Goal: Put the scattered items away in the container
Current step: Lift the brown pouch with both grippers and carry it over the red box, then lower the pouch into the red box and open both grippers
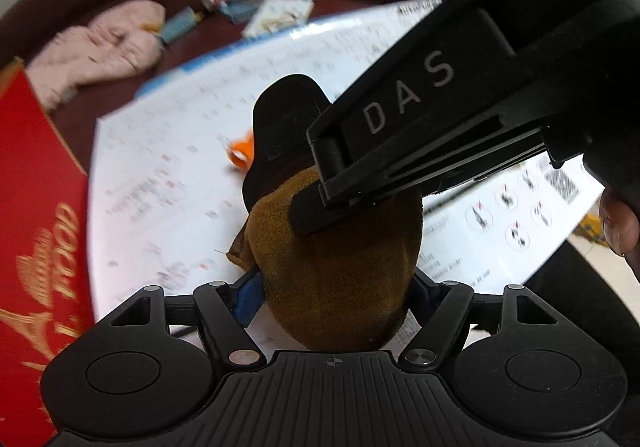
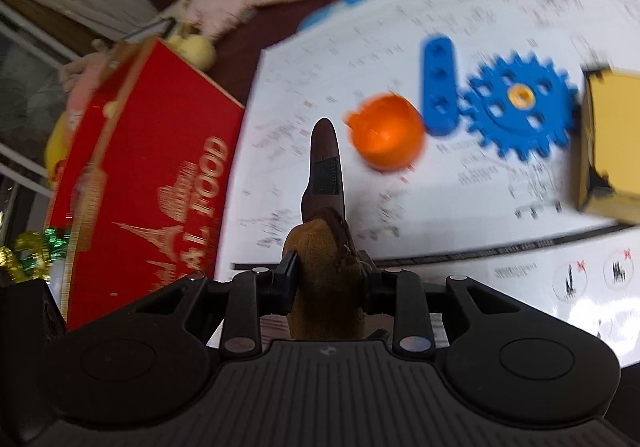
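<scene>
Suede, brown and soft, fills the middle of the left wrist view: a pouch (image 1: 340,267) with a dark flap at its far end. The left tool (image 1: 334,287) grips its wide near end, and we see the blue pad (image 1: 244,299) on one finger pressed against the suede. The right tool (image 1: 320,203) reaches in from the upper right and clamps the pouch higher up. The pouch hangs above a white printed sheet (image 1: 160,167) on the surface. A red box (image 1: 40,207) stands at the left edge, and an orange cap (image 1: 242,153) lies on the sheet behind the pouch.

From the right wrist view, the right tool (image 2: 330,279) pinches the pouch (image 2: 324,287) between narrow jaws, its dark flap pointing forward. Beyond it, the orange cap (image 2: 386,137), a blue bar (image 2: 438,87) and a blue gear (image 2: 520,103) lie close together on the sheet (image 2: 440,207), with a yellow box (image 2: 612,143) at the right. The red box (image 2: 160,187) sits left of the sheet.
</scene>
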A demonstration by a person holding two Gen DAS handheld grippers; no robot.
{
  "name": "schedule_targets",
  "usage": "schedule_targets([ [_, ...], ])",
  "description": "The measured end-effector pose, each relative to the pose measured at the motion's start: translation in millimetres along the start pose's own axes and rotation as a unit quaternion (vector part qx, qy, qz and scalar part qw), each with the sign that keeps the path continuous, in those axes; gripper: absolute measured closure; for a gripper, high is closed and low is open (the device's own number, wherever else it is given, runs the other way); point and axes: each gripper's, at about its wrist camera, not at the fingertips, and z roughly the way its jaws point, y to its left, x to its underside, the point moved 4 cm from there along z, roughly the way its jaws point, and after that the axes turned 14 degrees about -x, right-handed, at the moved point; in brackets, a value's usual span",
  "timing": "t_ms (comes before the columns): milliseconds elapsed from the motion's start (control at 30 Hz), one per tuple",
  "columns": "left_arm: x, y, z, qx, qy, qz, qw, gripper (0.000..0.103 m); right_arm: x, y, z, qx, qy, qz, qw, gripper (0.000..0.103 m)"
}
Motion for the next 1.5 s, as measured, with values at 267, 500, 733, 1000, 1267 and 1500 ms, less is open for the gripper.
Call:
schedule_targets([
  [267,-24,59,-65,-0.088,-0.053,-0.058,0.9930,0.030,-29,85,-7,-0.059,-0.015,-0.103,0.993,0.070],
  [500,-15,135,-112,-0.196,-0.065,-0.122,0.9707,0.029,-36,183,28,-0.133,0.018,-0.193,0.972,0.070],
  [733,46,209,-138,-0.269,-0.021,-0.194,0.9432,0.029,-9,258,90,-0.196,0.094,-0.240,0.946,0.070],
  [1000,99,241,-147,-0.300,0.028,-0.233,0.9246,0.029,26,293,137,-0.212,0.162,-0.261,0.928,0.065],
  [1267,113,258,-141,-0.312,0.055,-0.251,0.9147,0.004,13,274,139,-0.154,0.111,-0.254,0.948,0.013],
  [1500,106,262,-140,-0.303,0.047,-0.255,0.9171,0.001,10,266,140,-0.143,0.115,-0.248,0.951,0.013],
])
